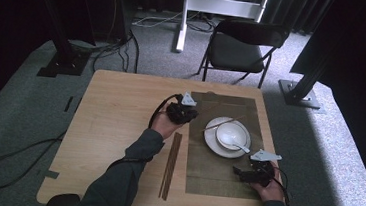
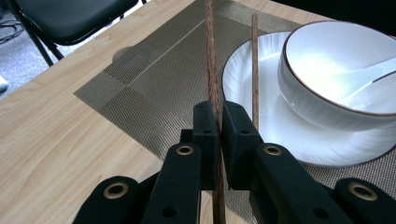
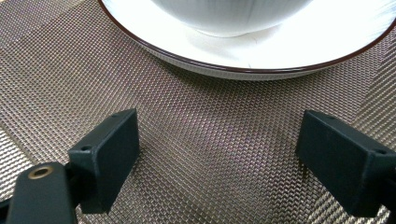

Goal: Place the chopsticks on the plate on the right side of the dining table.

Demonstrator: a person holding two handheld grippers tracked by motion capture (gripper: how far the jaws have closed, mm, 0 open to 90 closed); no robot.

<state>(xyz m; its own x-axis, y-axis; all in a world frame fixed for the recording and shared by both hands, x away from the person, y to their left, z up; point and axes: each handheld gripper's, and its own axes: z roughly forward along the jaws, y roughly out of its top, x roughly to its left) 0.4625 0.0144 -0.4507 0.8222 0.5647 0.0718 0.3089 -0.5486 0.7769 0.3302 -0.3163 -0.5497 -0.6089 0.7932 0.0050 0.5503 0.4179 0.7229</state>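
Beside the bowl (image 2: 345, 74), left gripper (image 2: 219, 135) pinches one chopstick (image 2: 212, 70) (jaws closed).

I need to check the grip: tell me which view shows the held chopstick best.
The left gripper view: the left gripper is shut on the chopstick, its grain sharp, a second chopstick beside it. The high view shows thin brown lines across the plate.
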